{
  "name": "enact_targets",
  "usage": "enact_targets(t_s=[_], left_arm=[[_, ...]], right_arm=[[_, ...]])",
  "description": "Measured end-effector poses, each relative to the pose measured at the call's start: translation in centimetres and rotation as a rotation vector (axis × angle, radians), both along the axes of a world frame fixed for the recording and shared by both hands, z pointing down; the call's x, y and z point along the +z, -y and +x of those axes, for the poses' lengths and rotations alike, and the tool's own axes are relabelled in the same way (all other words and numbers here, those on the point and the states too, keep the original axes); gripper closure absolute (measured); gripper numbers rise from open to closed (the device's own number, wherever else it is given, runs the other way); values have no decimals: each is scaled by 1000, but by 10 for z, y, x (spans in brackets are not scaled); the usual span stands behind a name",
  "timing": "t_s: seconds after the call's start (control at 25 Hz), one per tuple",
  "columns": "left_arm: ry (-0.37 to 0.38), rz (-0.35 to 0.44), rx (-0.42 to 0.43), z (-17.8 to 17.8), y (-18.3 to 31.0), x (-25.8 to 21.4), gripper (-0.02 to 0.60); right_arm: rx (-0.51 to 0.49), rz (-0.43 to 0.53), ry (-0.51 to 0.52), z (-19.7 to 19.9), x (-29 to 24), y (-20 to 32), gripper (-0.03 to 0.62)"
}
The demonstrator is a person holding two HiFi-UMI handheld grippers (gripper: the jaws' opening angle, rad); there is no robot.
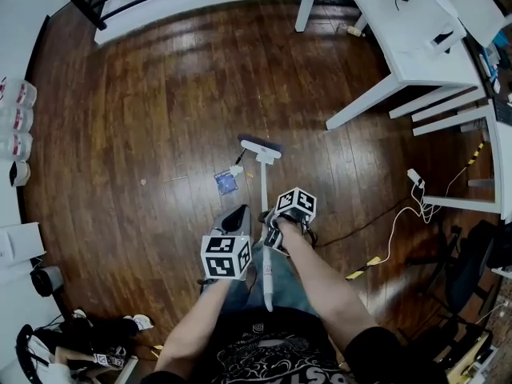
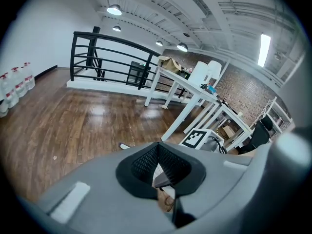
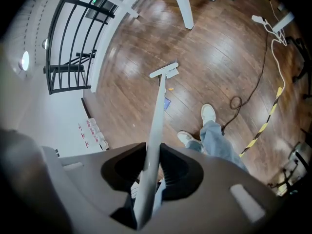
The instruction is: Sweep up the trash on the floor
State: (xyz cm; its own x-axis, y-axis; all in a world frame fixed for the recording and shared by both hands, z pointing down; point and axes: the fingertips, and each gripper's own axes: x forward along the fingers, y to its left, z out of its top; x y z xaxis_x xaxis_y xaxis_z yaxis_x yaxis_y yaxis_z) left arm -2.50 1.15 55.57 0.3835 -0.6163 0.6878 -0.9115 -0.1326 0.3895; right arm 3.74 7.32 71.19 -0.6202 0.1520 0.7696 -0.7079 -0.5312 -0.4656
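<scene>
We judged the sweep barely begun. A blue scrap (image 1: 226,183) and a small white bit (image 1: 236,169) lay loose on the floor (image 1: 144,94) at centre frame, just left of the broom (image 1: 260,146) head and not gathered into a pile. All the gathering and lifting was left to do.

The right gripper (image 3: 148,174) had its fingers clamped on the broom pole, which ran from lower centre up to the head. The left gripper (image 2: 157,155) had its fingers drawn close together, with nothing between them that we could name.

The right gripper view looked down the pole and showed an orange fleck (image 3: 170,88) beside the head, hard to find in the head view, and the person's shoes (image 3: 208,113) at centre right. The left gripper view looked level across the room, showing the black rail (image 2: 112,57), the ceiling lamps (image 2: 114,9) and the white bench (image 2: 195,89), but none of the trash. Only the head view showed both grippers together.
</scene>
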Motion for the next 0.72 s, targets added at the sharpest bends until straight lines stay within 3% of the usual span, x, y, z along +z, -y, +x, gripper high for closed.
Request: enact_targets(t_s=[0.36,0.72], left_arm=[[-24,9,19,-55,-38,-4,575],[-35,9,16,-101,-74,1,575]], right_arm=[[-78,-49,-57,-48,2,-56,503],[-46,-34,-46,-96,1,-89,500]])
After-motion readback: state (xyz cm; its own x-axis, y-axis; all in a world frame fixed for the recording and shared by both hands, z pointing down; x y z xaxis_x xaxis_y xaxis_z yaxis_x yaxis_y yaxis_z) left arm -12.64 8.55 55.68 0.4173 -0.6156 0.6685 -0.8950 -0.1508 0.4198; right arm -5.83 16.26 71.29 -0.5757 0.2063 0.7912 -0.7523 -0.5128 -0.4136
